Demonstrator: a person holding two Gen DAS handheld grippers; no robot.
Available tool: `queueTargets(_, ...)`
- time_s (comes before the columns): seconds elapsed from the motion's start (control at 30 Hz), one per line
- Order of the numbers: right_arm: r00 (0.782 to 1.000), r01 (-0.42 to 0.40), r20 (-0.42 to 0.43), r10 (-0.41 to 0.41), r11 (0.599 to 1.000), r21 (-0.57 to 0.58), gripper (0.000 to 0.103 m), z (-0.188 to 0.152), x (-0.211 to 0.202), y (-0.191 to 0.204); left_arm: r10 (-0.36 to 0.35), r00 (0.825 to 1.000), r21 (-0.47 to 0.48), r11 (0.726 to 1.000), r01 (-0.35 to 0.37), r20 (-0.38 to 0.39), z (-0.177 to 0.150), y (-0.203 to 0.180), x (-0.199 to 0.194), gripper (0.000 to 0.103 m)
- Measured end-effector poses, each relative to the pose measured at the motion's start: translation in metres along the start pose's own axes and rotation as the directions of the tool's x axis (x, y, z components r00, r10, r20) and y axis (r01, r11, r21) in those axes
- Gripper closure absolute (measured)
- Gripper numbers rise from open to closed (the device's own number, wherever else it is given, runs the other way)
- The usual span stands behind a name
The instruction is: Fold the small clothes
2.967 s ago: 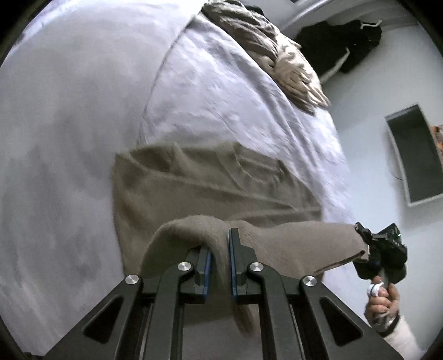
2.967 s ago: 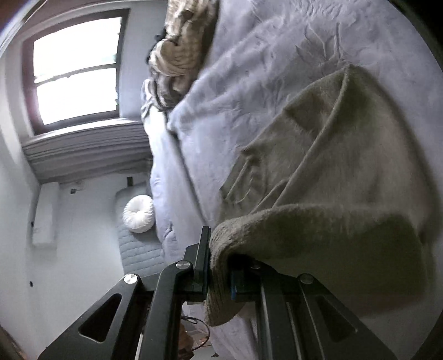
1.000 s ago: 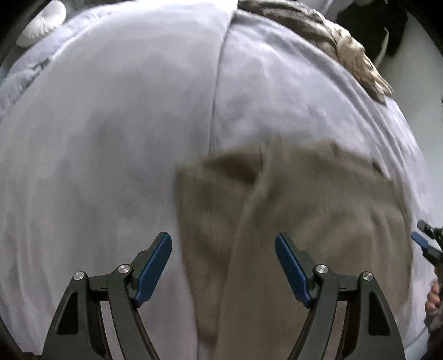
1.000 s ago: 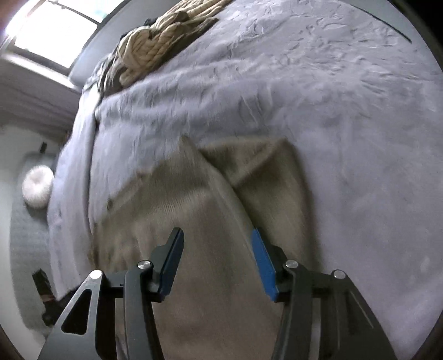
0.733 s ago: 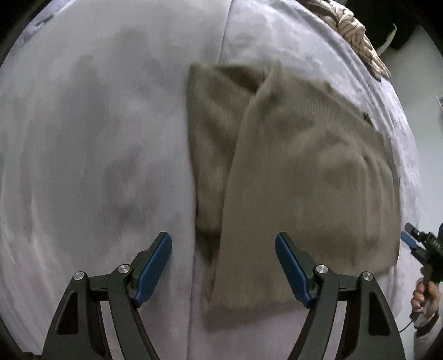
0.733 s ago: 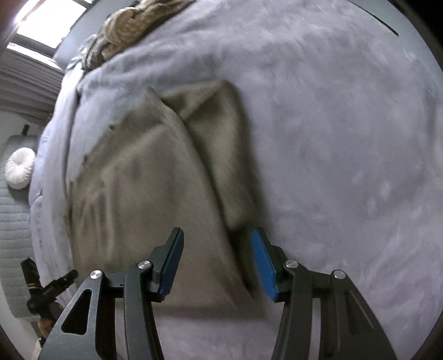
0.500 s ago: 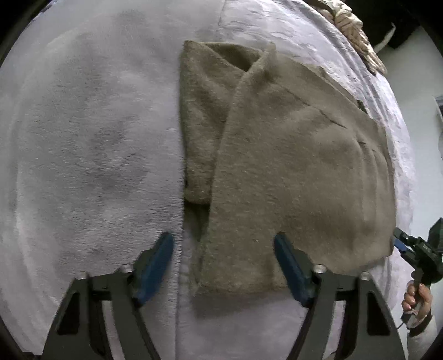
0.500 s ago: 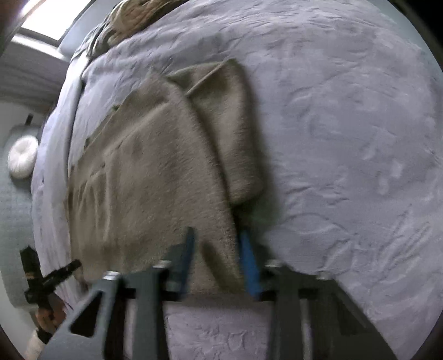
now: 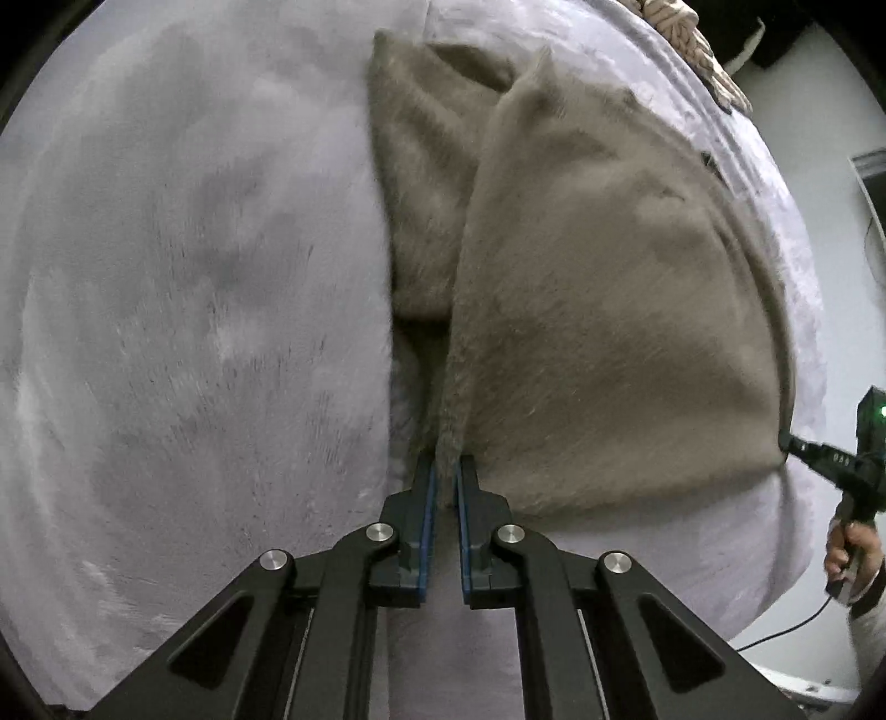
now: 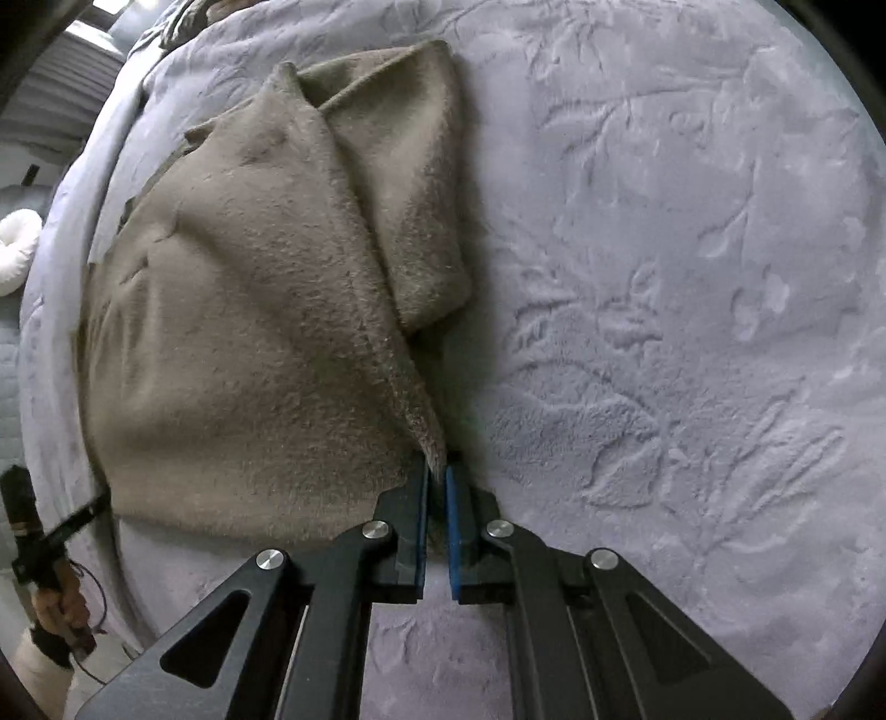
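Observation:
A taupe knitted sweater [image 9: 598,310] lies folded on a grey-lilac bedspread [image 9: 194,332], one sleeve tucked under along its edge. My left gripper [image 9: 446,476] is shut on the near corner of the sweater's folded edge. In the right wrist view the sweater [image 10: 238,310] fills the left half, and my right gripper [image 10: 437,476] is shut on another near corner of it. Each gripper also shows in the other's view, at the sweater's far corner: the right gripper [image 9: 830,459] and the left gripper [image 10: 61,526].
The bedspread [image 10: 692,277] spreads wide to the right in the right wrist view. A striped beige cloth [image 9: 692,44] lies at the bed's far end. A white round cushion [image 10: 14,249] sits on a grey mat beside the bed.
Both grippers were open above the folded sweater. They have come down to its near edge and shut on its two corners.

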State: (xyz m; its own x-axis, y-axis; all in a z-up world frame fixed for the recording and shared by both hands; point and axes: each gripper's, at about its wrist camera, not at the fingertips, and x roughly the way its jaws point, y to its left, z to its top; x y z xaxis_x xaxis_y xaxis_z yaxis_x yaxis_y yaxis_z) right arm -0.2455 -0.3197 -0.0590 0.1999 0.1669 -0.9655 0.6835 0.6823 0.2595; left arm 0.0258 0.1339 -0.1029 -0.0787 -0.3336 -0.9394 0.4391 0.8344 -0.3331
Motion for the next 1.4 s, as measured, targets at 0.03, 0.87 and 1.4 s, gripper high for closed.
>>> queueTargets(0.03, 1.0, -0.002, 0.001, 0.002, 1.0, 0.008, 0.097, 0.001, -0.001, -0.001, 0.004, 1.0, 0.0, 1.0, -0.004, 0.0, -0.003, 0.001, 0.001, 0.094)
queueTargets(0.87, 0.973, -0.026, 0.227, 0.036, 0.999, -0.047, 0.083, 0.128, -0.012, 0.062, 0.114, 0.951, 0.05, 0.99, -0.134, 0.288, 0.15, -0.065, -0.018, 0.094)
queueTargets(1.4, 0.969, 0.058, 0.243, -0.044, 0.997, -0.048, 0.087, 0.171, 0.023, 0.082, 0.209, 0.943, 0.02, 0.975, -0.221, 0.259, 0.145, -0.052, 0.022, 0.094)
